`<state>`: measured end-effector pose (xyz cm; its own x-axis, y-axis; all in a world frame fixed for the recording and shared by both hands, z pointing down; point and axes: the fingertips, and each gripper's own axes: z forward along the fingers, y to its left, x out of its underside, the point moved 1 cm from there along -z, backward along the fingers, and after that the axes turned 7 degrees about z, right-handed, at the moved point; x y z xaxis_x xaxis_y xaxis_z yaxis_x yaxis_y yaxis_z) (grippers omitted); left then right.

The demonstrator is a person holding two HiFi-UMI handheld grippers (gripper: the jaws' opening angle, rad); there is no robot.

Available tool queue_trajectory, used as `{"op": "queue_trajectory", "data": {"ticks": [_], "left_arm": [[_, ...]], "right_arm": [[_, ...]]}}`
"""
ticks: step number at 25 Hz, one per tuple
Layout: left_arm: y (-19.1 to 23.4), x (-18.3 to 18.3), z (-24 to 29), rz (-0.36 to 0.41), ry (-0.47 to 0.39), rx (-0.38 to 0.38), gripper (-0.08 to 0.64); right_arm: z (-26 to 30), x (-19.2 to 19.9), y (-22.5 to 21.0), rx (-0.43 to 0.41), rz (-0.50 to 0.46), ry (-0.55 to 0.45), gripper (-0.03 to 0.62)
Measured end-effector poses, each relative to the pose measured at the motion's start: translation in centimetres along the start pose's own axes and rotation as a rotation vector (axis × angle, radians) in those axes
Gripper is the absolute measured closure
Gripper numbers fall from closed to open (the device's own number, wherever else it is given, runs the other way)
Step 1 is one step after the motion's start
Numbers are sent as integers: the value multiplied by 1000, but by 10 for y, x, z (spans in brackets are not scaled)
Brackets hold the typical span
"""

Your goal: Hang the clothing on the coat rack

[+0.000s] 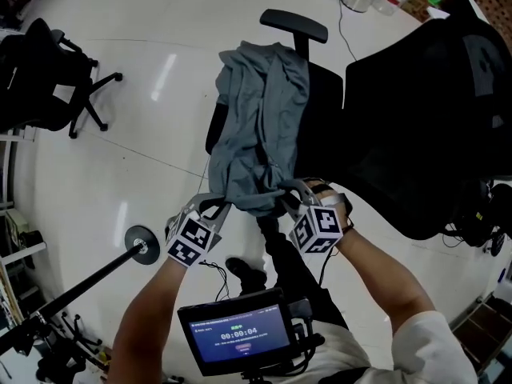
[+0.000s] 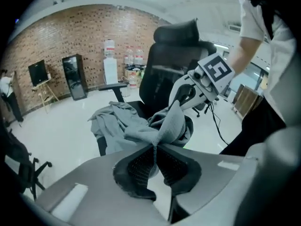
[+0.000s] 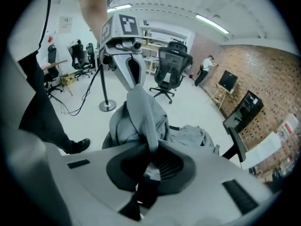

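A grey garment (image 1: 260, 126) lies draped over the seat and back of a black office chair (image 1: 320, 94). Its near edge is lifted and stretched between my two grippers. My left gripper (image 1: 221, 207) is shut on a fold of the grey cloth at the left; the fabric is pinched between its pads (image 2: 141, 161). My right gripper (image 1: 286, 198) is shut on the cloth a little to the right, and a bunch of fabric (image 3: 141, 112) rises from its jaws. Each gripper view shows the other gripper: the right gripper (image 2: 181, 98) and the left gripper (image 3: 134, 81) clamp the same garment.
A black pole on a round base (image 1: 142, 244) stands on the white floor at my left, also seen as the pole stand (image 3: 107, 105). A large black chair (image 1: 432, 118) stands at the right and another chair (image 1: 40, 70) at the far left. A small screen (image 1: 236, 330) hangs below my arms.
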<state>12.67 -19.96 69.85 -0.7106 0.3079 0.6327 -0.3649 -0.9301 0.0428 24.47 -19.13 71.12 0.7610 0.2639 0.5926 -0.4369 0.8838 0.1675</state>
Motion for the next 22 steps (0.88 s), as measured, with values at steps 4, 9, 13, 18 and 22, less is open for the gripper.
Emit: {"op": "queue_trajectory", "data": {"ticks": [4, 9, 13, 18, 22], "left_arm": [[12, -33, -21, -67, -107, -50, 537], [18, -71, -41, -89, -223, -90, 538], [22, -102, -56, -94, -302, -125, 538], [27, -134, -79, -105, -384, -170, 538], [31, -160, -100, -104, -451, -208, 538]], "right_arm": [[-21, -22, -24, 63, 84, -79, 566], [-53, -47, -53, 139, 183, -191, 568], [-84, -67, -78, 203, 254, -289, 568], [-125, -98, -111, 285, 287, -419, 568], [-157, -125, -135, 333, 303, -510, 568]]}}
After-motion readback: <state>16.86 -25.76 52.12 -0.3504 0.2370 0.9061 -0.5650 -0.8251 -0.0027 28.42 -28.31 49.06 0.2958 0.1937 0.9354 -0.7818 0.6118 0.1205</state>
